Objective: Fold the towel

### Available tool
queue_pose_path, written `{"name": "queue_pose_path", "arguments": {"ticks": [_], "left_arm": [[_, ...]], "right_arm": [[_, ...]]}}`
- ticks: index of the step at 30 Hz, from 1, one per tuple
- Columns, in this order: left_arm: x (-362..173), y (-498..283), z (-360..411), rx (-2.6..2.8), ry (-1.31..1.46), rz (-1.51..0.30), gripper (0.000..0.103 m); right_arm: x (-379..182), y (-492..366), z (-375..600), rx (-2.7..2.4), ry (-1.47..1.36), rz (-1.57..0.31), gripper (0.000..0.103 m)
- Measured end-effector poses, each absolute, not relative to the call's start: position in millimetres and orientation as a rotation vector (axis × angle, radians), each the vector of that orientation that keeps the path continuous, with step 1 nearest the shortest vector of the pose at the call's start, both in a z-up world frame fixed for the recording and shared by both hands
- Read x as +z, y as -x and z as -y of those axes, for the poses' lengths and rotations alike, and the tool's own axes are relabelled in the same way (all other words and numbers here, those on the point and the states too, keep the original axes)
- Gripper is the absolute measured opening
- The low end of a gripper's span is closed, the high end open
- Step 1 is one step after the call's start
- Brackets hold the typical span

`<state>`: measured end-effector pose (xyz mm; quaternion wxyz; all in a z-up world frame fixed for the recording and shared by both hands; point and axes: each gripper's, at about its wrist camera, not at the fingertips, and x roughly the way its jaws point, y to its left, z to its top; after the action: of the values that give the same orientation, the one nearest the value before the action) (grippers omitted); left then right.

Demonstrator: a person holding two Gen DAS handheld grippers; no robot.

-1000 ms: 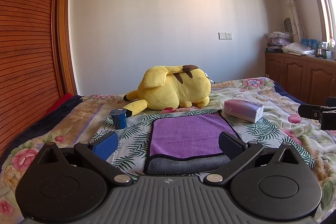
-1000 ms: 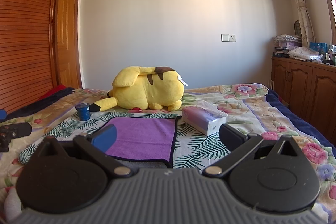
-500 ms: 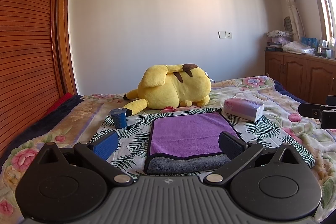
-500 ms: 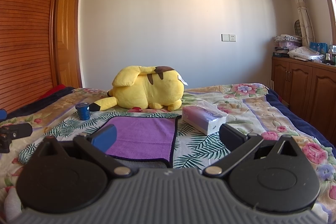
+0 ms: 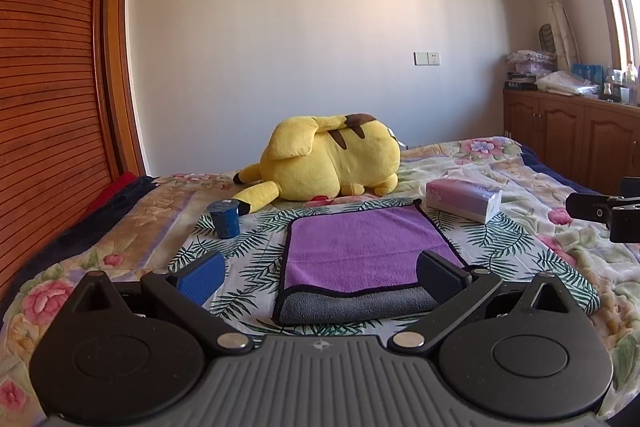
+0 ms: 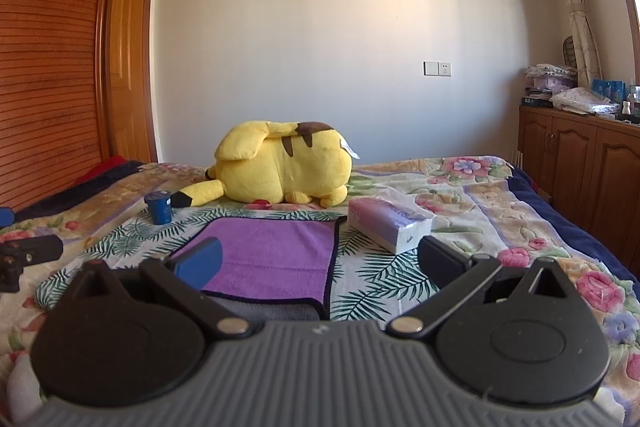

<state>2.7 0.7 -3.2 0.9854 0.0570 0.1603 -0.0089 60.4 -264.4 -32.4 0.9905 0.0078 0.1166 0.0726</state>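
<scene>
Here we are, low over the bed (image 5: 500, 163), and the towel (image 5: 360, 247) lies flat on the leaf-print spread, purple face up with a strip of its grey side showing along the near edge, so it looks folded over once already. The left gripper (image 5: 320, 277) has its fingers (image 5: 200, 275) spread wide with nothing between them, and the towel sits straight ahead, its near edge lying crosswise between the two tips. The right gripper (image 6: 320, 265) is released as well, empty, and from its view the towel (image 6: 268, 255) lies ahead and to the left, its near right corner closest to the gap.

That's the relation to watch: the near edge runs side to side, the left gripper squarely facing it, the right one offset past the corner (my read, each takes one near corner).

Around it: a blue cup (image 5: 225, 219) off the far left corner, a tissue pack (image 5: 464, 199) just beside the far right one, a yellow plush toy (image 5: 332, 159) behind. A soft quilt underneath, so expect some give. Slatted wooden wardrobe left, low cabinets and a window right.
</scene>
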Motion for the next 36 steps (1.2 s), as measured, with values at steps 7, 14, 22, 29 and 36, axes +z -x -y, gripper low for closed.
{"name": "queue_pose_path", "arguments": {"ticks": [7, 14, 22, 29, 36], "left_arm": [[-6, -7, 2, -0.029, -0.126, -0.356, 0.087], [-10, -12, 5, -0.049, -0.133, -0.391, 0.087], [-15, -24, 8, -0.064, -0.14, -0.434, 0.087], [-17, -34, 11, -0.067, -0.159, -0.447, 0.087], [-19, -44, 11, -0.068, -0.181, -0.471, 0.087]], "right_arm": [[-31, -59, 264, 0.164, -0.024, -0.241, 0.103], [-31, -63, 261, 0.178, -0.017, -0.257, 0.103], [-33, -76, 255, 0.192, 0.007, -0.291, 0.103], [-38, -88, 252, 0.205, 0.026, -0.327, 0.103], [-42, -100, 251, 0.219, 0.037, -0.358, 0.103]]}}
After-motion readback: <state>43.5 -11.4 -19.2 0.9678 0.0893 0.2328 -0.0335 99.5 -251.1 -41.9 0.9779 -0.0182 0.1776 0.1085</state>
